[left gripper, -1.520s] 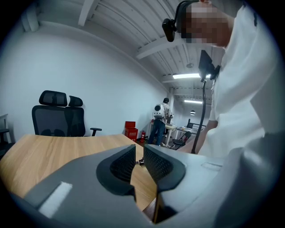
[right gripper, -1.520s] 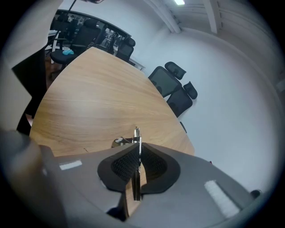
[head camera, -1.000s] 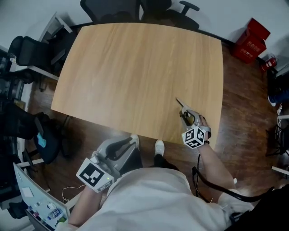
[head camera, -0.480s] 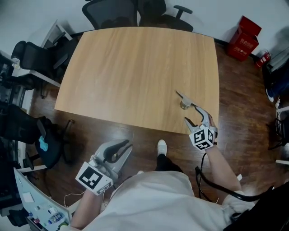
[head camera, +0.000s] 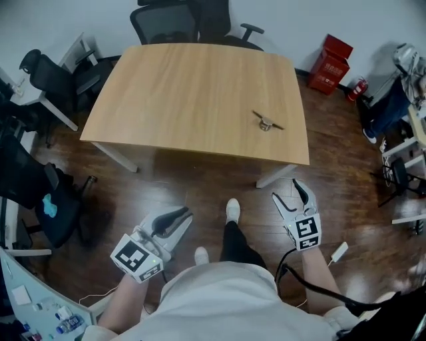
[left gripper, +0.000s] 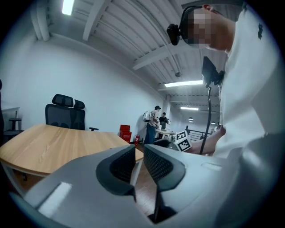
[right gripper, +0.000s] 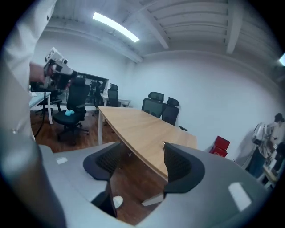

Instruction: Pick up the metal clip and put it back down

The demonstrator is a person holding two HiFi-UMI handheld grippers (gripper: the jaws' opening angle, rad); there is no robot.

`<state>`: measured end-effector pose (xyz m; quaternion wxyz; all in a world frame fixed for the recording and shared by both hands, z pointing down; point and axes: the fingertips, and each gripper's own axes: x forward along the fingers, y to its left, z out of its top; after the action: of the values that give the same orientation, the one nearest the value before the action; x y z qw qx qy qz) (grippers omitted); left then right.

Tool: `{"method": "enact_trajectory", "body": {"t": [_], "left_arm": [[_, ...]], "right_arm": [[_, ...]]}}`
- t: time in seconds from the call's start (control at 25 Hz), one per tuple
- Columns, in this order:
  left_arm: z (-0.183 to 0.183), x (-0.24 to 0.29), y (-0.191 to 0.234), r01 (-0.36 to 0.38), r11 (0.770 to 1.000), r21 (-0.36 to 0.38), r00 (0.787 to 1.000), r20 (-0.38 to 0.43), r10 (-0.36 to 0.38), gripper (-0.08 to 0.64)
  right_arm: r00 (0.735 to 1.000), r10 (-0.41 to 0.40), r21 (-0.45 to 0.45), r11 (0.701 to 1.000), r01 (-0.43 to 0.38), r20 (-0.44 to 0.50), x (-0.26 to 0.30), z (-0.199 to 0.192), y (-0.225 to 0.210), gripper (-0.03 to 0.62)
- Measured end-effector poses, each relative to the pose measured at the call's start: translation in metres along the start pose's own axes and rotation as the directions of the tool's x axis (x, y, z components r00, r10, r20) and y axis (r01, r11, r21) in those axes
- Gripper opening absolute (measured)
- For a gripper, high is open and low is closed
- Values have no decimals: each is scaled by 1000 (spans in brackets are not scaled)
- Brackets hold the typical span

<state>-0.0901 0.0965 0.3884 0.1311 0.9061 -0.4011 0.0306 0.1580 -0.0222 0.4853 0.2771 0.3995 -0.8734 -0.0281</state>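
**Head view.** The metal clip [head camera: 267, 122] lies on the wooden table [head camera: 186, 93], near the right front corner, with nothing touching it. Both grippers are held over the dark wood floor [head camera: 346, 166], on the person's side of the table and well apart from the clip. The left gripper [head camera: 174, 218] is at lower left, and its jaws are together. The right gripper [head camera: 290, 194] is at lower right, and its jaws are spread. The person's shoes [head camera: 232, 211] show between the two grippers. Office chairs [head camera: 180, 20] stand at the far edge of the table. A red box [head camera: 329, 63] sits on the floor beyond the right far corner.

**Left gripper view.** The jaws are closed against each other, with only a thin slit toward the tips. Nothing is between them. The table edge and floor appear beyond the jaws. Two people [left gripper: 158, 124] stand far off in the room.

**Right gripper view.** The jaws are opening and stand wide apart. Nothing is gripped. Only the table edge, a table leg and the floor show through the gap.
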Motion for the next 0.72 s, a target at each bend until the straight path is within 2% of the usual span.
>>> {"method": "enact_trajectory", "body": {"t": [0.12, 0.28, 0.52, 0.72], "left_arm": [[-14, -13, -24, 49, 999, -24, 999, -18, -50, 55], [-20, -26, -53, 96, 995, 11, 995, -3, -96, 55], [-26, -35, -96, 99, 994, 41, 995, 2, -100, 55], [-33, -33, -143, 108, 993, 54, 994, 9, -109, 55]], "right_arm": [[1000, 14, 23, 1000, -15, 23, -59, 8, 43, 298], [998, 16, 61, 998, -20, 65, -116, 23, 75, 296], [989, 17, 13, 1000, -19, 145, -186, 40, 94, 287], [985, 1, 5, 1000, -2, 173, -246, 29, 102, 279]]}}
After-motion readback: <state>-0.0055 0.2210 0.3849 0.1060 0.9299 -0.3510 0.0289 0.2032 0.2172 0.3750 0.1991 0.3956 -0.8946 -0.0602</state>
